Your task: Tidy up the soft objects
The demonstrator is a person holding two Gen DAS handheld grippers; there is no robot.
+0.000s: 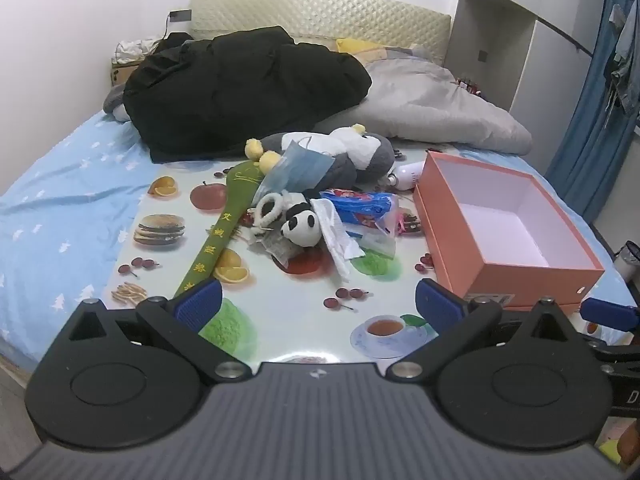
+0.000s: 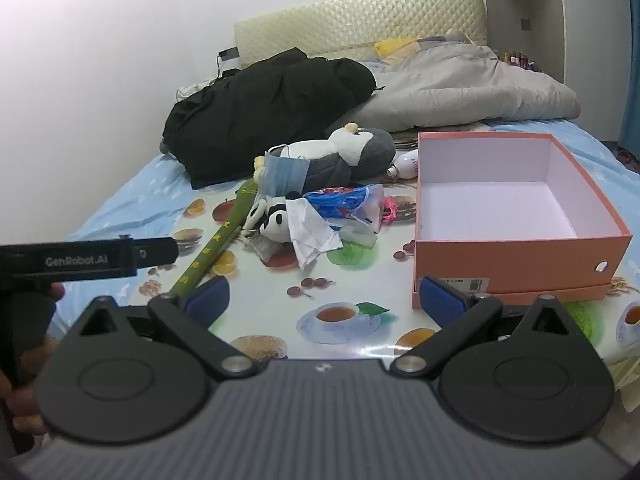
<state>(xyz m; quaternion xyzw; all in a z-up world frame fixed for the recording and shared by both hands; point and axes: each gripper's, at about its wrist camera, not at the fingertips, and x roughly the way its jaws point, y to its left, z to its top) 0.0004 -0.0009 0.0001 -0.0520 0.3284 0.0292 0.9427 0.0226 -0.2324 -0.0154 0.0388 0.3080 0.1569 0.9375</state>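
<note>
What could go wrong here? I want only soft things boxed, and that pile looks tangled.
The panda lies among tissue and wrappers, so a claw may drag litter along. The mask drapes over the penguin and could ride with it. The bottle beside the box may roll.

Both fisheye views were evenly lit by soft, cool indoor light, with a blown-out white wall [image 1: 60,40] in the upper left. Glare shone on the glossy printed mat [image 2: 360,352] near bottom centre. Edges bowed strongly and corners darkened; shadows were faint, detail slightly soft
</note>
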